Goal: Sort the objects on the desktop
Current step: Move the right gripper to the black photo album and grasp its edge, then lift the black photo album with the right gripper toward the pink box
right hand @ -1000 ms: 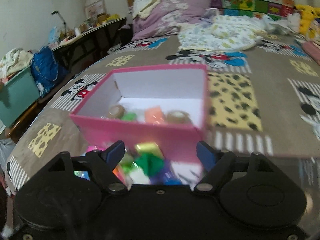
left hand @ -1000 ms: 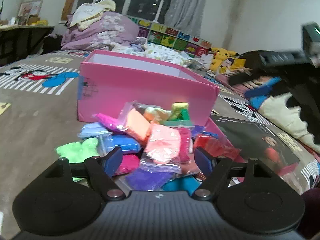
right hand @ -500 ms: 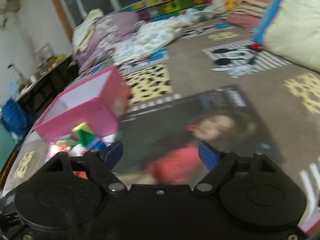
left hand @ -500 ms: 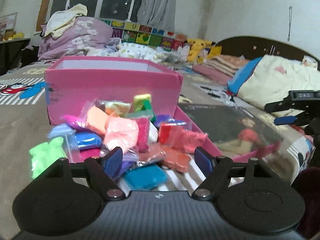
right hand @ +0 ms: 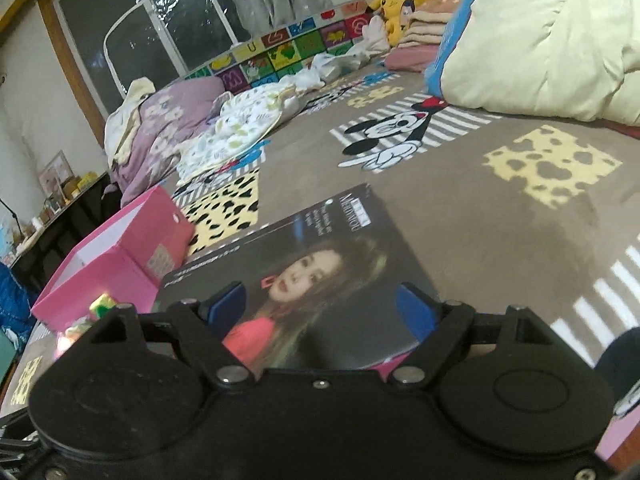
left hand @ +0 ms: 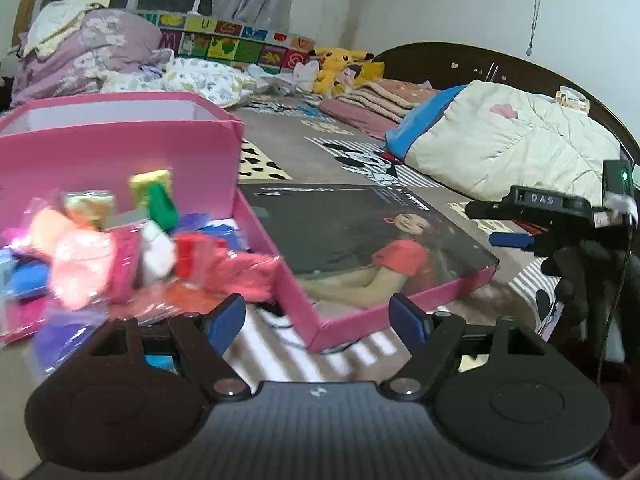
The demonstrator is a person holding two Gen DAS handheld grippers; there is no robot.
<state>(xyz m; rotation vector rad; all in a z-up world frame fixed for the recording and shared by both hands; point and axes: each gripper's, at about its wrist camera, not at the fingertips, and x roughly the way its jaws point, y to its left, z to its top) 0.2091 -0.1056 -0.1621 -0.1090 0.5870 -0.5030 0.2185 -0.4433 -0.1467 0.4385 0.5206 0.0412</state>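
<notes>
A heap of coloured clay packets (left hand: 120, 248) lies in front of an open pink box (left hand: 120, 152) on the bed. Beside it on the right lies the flat box lid (left hand: 360, 240), dark with a printed portrait and a pink rim. My left gripper (left hand: 316, 316) is open, low over the lid's near left corner, with nothing between its fingers. My right gripper (right hand: 320, 308) is open just above the lid (right hand: 320, 256) at its near edge, holding nothing. In the left wrist view the right gripper (left hand: 516, 236) hovers off the lid's right corner. The pink box (right hand: 120, 248) stands at the left.
The bed cover (right hand: 500, 208) is brown with cartoon mouse and cheese patches. A cream and blue quilt (left hand: 500, 144) lies at the right, folded blankets and yellow plush toys (left hand: 344, 64) at the back, and a purple bedding heap (left hand: 88, 48) at the back left.
My left gripper has swung right, so the packets slid to the picture's left and the lid came to the middle. My right gripper left the pink box and sank to the lid.
</notes>
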